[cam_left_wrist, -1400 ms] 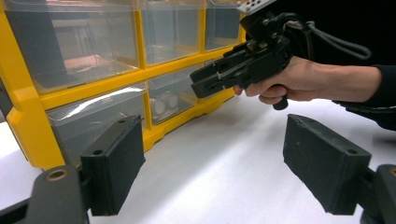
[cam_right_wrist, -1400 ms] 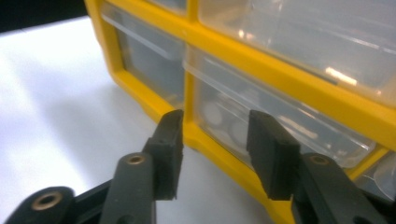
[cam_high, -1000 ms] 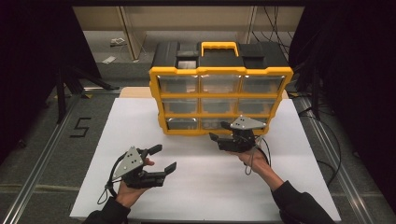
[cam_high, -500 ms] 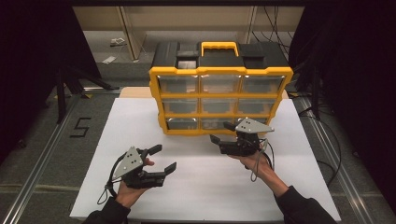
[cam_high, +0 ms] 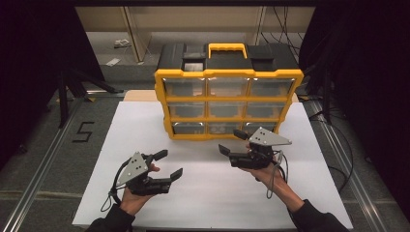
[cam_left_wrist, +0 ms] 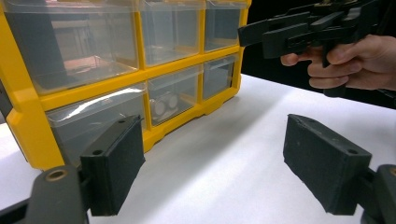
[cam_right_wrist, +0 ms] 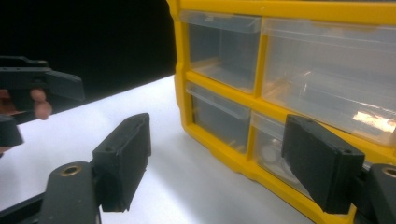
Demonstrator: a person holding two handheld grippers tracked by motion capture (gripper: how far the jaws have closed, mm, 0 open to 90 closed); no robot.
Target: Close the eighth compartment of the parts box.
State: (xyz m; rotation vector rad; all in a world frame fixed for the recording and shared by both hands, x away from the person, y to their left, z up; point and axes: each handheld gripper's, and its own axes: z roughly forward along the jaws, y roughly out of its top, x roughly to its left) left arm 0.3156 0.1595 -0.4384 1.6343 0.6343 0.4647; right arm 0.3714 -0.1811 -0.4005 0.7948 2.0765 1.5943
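A yellow organizer (cam_high: 227,104) with clear drawers and a black top with a yellow handle stands at the back of the white table top (cam_high: 140,130). My right gripper (cam_high: 232,141) hovers open just in front of the bottom row, pointing left, nothing between its fingers. My left gripper (cam_high: 169,163) is held open nearer the front left, empty too. In the left gripper view the organizer (cam_left_wrist: 116,70) is ahead on the left; its bottom middle drawer holds small round parts (cam_left_wrist: 163,105). In the right gripper view the drawers (cam_right_wrist: 280,56) fill the right side past my right gripper (cam_right_wrist: 222,161).
The white top has bare room in front of the organizer and on both sides. Dark floor with metal rails and a marked "5" (cam_high: 83,131) lies to the left. Cables (cam_high: 333,145) run along the right edge.
My right gripper has drawn back a little from the bottom drawers, toward the person and slightly right. The left gripper has stayed put.
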